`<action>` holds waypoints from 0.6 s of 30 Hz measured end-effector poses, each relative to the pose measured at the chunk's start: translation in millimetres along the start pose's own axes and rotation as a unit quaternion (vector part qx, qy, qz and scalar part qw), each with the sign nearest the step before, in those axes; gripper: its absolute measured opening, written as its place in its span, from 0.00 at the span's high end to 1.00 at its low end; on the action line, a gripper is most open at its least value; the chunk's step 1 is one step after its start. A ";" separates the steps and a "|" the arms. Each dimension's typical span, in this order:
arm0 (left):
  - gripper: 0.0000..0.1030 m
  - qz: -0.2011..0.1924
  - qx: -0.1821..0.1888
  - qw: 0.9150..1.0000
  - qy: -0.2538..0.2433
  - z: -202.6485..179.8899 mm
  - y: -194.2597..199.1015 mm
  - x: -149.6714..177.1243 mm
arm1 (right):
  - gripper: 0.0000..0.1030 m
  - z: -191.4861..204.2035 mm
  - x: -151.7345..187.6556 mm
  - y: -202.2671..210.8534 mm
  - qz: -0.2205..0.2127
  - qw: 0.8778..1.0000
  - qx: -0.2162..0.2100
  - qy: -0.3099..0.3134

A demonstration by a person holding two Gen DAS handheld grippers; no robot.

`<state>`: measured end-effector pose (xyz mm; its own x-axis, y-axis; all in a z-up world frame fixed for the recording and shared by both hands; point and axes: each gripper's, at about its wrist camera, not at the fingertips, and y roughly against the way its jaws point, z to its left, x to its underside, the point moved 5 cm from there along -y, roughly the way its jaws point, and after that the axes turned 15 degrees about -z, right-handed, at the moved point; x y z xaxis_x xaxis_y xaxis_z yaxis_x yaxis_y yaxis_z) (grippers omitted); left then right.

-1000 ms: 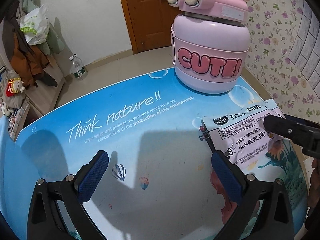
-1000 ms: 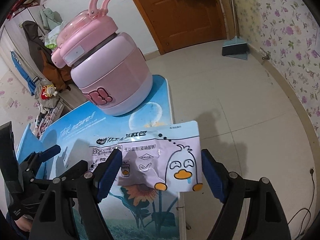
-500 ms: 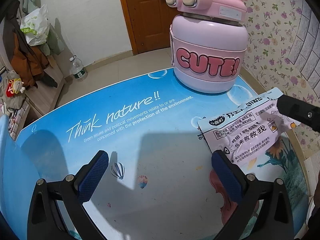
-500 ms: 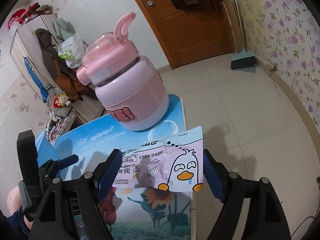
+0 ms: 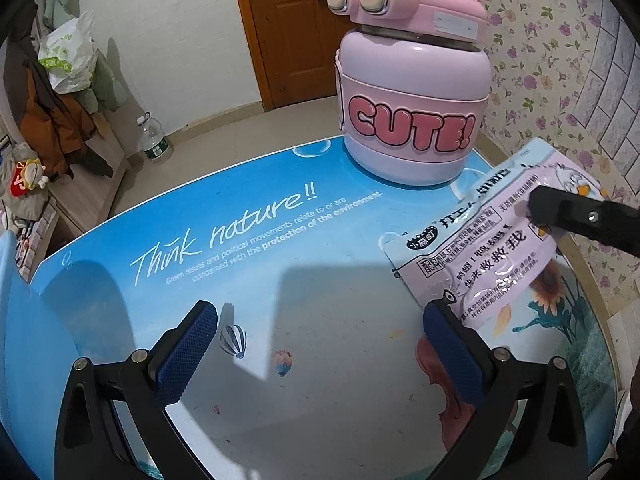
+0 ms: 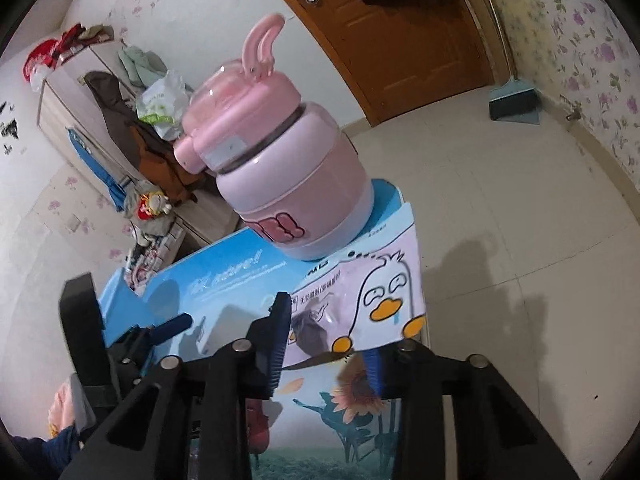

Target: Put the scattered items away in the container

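A pale purple snack packet with a cartoon duck lies at the right end of the blue printed table top, its right side raised. My right gripper is closing on the packet's near edge, which sits pinched between the pads; one black finger crosses the packet. The pink "CUTE!" container stands behind the packet with its lid on. My left gripper hovers open over bare table, its right finger beside the packet's corner.
The table's right edge runs just past the packet, with tiled floor beyond. A water bottle stands on the floor. Clothes and a plastic bag hang at left. A dustpan leans by the door.
The right gripper's jaws have come together on the packet and its view has tipped upward. The packet's right side has lifted. The left gripper has not moved.
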<state>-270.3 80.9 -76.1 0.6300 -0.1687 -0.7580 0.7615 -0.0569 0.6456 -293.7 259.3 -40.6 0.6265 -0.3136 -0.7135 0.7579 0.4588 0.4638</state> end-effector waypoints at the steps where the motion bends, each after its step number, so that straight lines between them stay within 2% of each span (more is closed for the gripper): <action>1: 0.00 0.000 0.001 1.000 -0.001 0.0 0.2 0.0 | 0.75 1.9 1.2 -1.0 0.000 1.000 -0.006 -0.002; 11: 0.00 0.004 0.009 1.000 0.004 -0.6 2.8 2.8 | 0.83 12.4 -4.8 4.4 -0.025 0.999 -0.037 -0.027; 18: 0.00 -0.017 0.020 1.000 -0.008 -11.5 18.4 -0.8 | 0.85 20.0 -3.2 12.5 -0.034 0.998 -0.045 -0.040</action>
<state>-255.1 91.3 -64.7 0.6010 -0.1812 -0.7784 0.7758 -0.1019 0.6227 -282.6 249.5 -22.0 0.5899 -0.4105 -0.6954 0.7818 0.5059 0.3645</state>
